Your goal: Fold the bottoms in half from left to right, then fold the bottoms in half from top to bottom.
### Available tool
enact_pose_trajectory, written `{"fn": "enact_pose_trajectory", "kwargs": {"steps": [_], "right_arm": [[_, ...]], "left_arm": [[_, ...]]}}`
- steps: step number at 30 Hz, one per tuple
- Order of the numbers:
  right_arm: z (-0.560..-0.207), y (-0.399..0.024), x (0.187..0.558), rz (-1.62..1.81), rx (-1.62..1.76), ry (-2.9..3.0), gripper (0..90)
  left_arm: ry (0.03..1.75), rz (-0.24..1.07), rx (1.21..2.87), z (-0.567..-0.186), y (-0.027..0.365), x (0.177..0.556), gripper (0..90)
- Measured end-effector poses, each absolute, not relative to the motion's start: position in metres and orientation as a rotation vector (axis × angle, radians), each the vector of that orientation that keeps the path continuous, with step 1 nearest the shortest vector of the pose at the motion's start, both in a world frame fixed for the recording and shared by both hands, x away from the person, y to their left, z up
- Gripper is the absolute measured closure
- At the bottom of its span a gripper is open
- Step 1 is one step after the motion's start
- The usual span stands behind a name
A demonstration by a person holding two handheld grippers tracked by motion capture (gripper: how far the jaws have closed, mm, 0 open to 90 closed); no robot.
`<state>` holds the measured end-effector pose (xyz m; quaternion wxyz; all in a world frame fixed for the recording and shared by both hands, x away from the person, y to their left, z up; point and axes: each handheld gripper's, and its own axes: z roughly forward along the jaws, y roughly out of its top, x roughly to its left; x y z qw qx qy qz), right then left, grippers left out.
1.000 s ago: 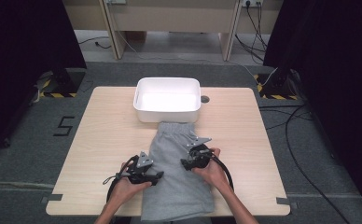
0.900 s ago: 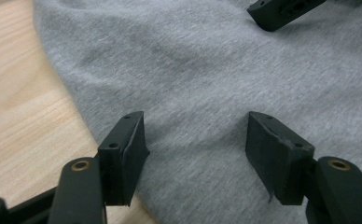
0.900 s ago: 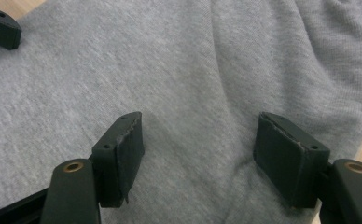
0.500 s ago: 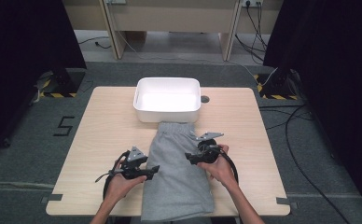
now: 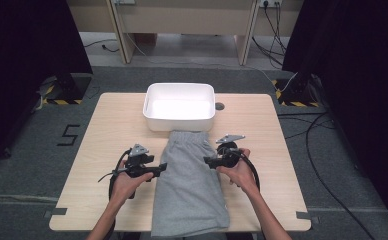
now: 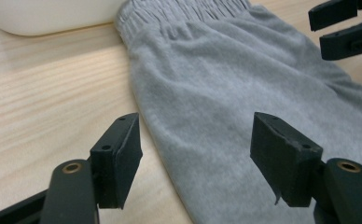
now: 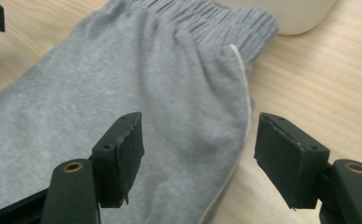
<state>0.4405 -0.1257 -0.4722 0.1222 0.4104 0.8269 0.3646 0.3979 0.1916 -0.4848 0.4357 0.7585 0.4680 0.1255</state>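
Grey shorts (image 5: pixel 189 187) lie flat and folded lengthwise on the wooden table (image 5: pixel 107 130), with the elastic waistband next to the white tub (image 5: pixel 179 124). My left gripper (image 5: pixel 162 167) is at the shorts' left edge. Its jaws have just been opening and grip nothing; the grey cloth (image 6: pixel 226 79) lies under the gap of that gripper (image 6: pixel 195 158). My right gripper (image 5: pixel 207 161) is at the right edge, also open. In the right gripper view it (image 7: pixel 198 158) hovers over the shorts' white-piped side seam (image 7: pixel 146 70).
The tub's wall (image 6: pixel 44 18) stands just beyond the waistband, and its corner (image 7: pixel 286 14) shows in the right gripper view too. Bare wood lies on both sides of the shorts. Cables and dark curtains surround the table.
Both hands have lifted off the shorts and moved outward and toward the tub. The left jaws have spread wider. The shorts lie flat.
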Motion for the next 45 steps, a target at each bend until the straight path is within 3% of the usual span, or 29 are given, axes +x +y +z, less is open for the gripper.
{"fn": "enact_pose_trajectory", "kwargs": {"steps": [14, 35, 41, 45], "right_arm": [[-0.462, -0.127, 0.460, 1.058, 1.193, 2.399, 33.2], [-0.492, -0.097, 0.501, 1.017, 1.260, 2.445, 33.9], [-0.502, -0.093, 0.505, 0.983, 1.250, 2.470, 35.7], [-0.502, -0.095, 0.504, 0.978, 1.237, 2.460, 45.0]], "left_arm": [[1.223, 0.312, 1.903, -0.488, 0.184, 0.445, 31.6], [1.339, 0.310, 1.913, -0.508, 0.166, 0.491, 33.5], [1.319, 0.303, 1.930, -0.509, 0.161, 0.493, 37.3], [1.282, 0.315, 1.945, -0.510, 0.160, 0.492, 45.9]]}}
